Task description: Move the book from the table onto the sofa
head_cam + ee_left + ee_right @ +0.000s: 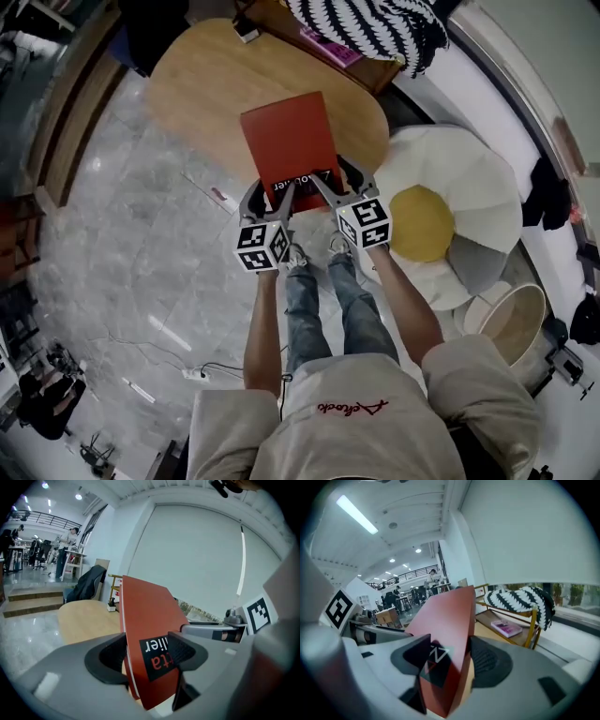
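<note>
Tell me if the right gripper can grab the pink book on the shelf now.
Probably not: the right gripper has its jaws shut on the red book, held jointly with the left gripper, and the pink book lies beyond the table.

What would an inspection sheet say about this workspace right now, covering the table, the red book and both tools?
Surface: oval wooden table.
Job's things: red book, held over the table's near edge.
Clutter: small object at the table's far edge.
Grippers: left tool and right tool, each shut on the book's near end.
Cables: power strip with a cable on the floor.
Surroundings: marble floor, egg-shaped cushion, striped throw.
</note>
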{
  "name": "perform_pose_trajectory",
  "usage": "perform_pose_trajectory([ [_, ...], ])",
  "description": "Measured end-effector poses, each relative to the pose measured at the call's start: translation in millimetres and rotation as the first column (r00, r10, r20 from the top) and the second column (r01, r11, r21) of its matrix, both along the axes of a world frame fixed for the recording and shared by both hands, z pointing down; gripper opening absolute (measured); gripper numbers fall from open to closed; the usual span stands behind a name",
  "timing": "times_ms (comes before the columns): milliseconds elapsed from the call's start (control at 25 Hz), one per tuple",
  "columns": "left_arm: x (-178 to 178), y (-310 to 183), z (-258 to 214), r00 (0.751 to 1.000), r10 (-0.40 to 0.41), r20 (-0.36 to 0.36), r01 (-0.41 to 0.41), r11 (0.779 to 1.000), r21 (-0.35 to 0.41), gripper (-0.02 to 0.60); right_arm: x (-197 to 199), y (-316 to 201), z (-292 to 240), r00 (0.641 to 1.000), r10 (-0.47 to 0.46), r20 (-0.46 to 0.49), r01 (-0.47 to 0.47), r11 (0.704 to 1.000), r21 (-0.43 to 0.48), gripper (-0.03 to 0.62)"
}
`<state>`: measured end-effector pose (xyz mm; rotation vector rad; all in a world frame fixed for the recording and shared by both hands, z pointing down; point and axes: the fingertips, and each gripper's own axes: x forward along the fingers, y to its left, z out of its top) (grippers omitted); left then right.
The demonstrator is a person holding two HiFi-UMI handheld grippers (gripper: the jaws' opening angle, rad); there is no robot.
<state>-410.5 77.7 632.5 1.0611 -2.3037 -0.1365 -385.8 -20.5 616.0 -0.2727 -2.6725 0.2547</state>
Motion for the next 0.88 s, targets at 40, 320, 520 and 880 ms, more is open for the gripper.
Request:
perform_pose_trajectory([
  [40, -2.2, 1.7, -13.0, 1.000, -0.004, 0.016, 0.004, 1.000, 0.006, 0.276, -2.0, 1.7, -13.0, 1.000, -0.002, 0.017, 0.002, 1.000, 0.005, 0.250],
  [320, -6.2, 17.8, -95.3, 0.995, -0.023, 0.095, 0.019, 0.999, 0.040, 0.276, -4.6, 18.0, -96.0, 0.994, -0.014, 0.107, 0.010, 0.999, 0.037, 0.250],
  [520, -15.3, 21.7, -151.6, 0.987, -0.027, 0.160, 0.017, 0.998, 0.064, 0.276, -12.3, 22.1, -152.8, 0.984, -0.019, 0.176, 0.008, 0.998, 0.060, 0.250],
  [880, -22.8, 24.4, -258.6, 0.956, -0.027, 0.293, -0.005, 0.994, 0.108, 0.275, -14.9, 25.3, -258.4, 0.949, -0.019, 0.314, -0.013, 0.995, 0.100, 0.250],
])
